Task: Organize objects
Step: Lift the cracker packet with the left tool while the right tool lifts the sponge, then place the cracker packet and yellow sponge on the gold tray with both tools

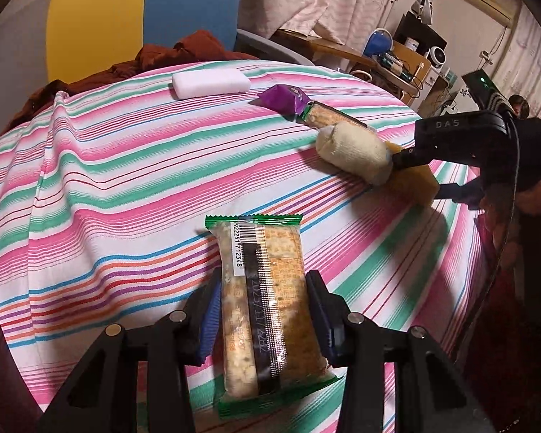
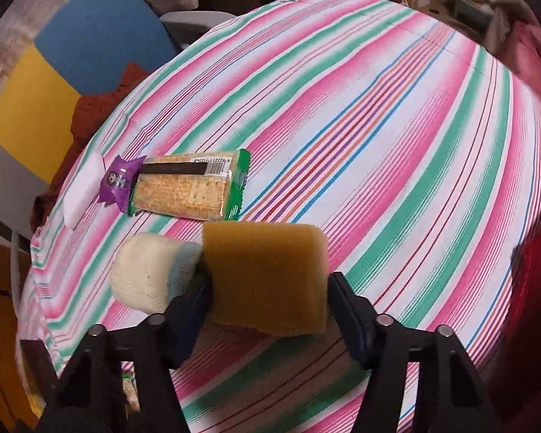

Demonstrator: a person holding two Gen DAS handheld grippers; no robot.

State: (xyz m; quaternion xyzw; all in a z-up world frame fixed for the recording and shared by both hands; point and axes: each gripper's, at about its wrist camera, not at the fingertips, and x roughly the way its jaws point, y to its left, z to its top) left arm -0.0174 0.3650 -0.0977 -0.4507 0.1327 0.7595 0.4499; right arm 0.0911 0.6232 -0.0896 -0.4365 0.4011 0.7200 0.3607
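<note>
The nearest risk is judged to lie with the cracker packet (image 1: 263, 303) held lengthwise between the fingers of the left gripper (image 1: 265, 310): its film is slick and its contents brittle, so a tighter squeeze could crush the crackers, while a looser one could let the packet slide out onto the striped surface (image 1: 126, 166). The left gripper is seen partly closed, its blue pads (image 1: 209, 321) pressed against both long sides of the packet, which is carried just above the near edge of the surface. The right gripper (image 2: 267, 288) is seen clamped on a yellow-brown sponge (image 2: 267, 278), the sponge being bowed between the fingers; because it is soft, it is judged likely to spring or twist when released. The left finger of that gripper is pressed against a cream cloth roll (image 2: 151, 274) lying just beside the sponge, so the roll could be nudged and rolled toward the row of things beyond. Farther on, a second cracker packet (image 2: 187, 187) is laid on the surface with a purple wrapped sweet (image 2: 119, 182) touching its end, and a white foam block (image 2: 84, 187) is set just past that; this line could be knocked out of order if the roll is pushed. Whether the sponge touches the surface cannot be told.
</note>
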